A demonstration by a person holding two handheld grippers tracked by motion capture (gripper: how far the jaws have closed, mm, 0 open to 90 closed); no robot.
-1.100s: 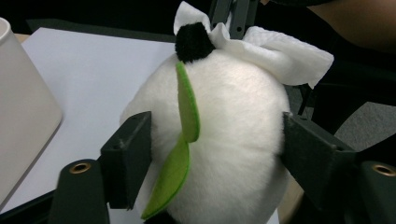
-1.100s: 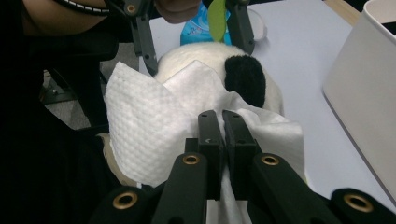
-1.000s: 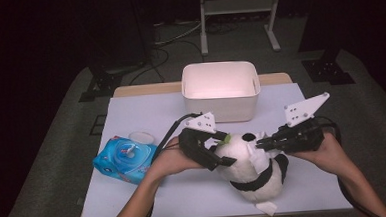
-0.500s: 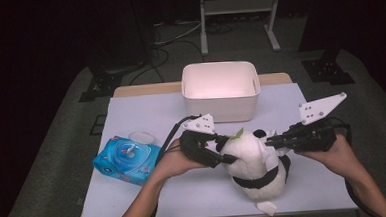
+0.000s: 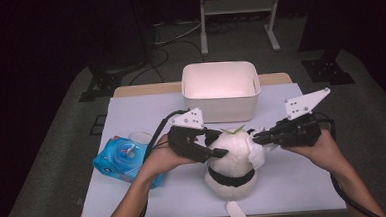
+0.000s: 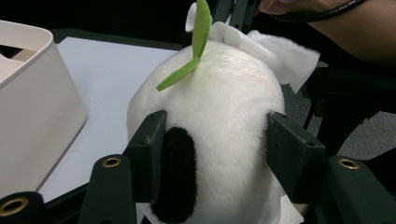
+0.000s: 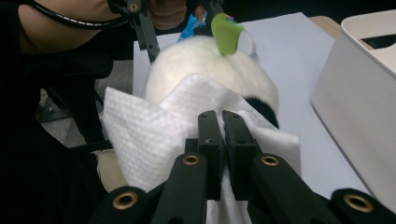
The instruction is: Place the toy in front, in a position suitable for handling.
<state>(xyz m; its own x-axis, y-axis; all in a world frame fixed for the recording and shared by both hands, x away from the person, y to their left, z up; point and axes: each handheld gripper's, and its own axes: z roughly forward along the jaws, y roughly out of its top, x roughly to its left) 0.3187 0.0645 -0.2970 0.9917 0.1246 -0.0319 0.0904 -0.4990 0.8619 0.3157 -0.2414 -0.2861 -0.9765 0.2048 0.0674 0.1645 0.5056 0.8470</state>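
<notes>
A white and black plush panda point(image 5: 233, 159) with a green leaf on top sits at the table's front middle. My left gripper point(image 5: 214, 146) comes in from the left. Its jaws have just been closing and now press on both sides of the panda's head point(image 6: 224, 107), one pad beside a black ear. My right gripper point(image 5: 257, 136) reaches in from the right, shut on a white paper wipe point(image 7: 149, 135). The wipe lies against the right side of the panda's head point(image 7: 201, 60), under the closed jaws of my right gripper point(image 7: 222, 119).
A white plastic bin point(image 5: 221, 109) stands just behind the panda, open side up. A blue pack of wipes point(image 5: 121, 160) lies at the left near my left forearm. The white table top point(image 5: 295, 183) has free room at the right front.
My left gripper's jaws have closed in on the panda's head, and the panda now sits more upright. My right gripper with the wipe has stayed at the head's right side.
</notes>
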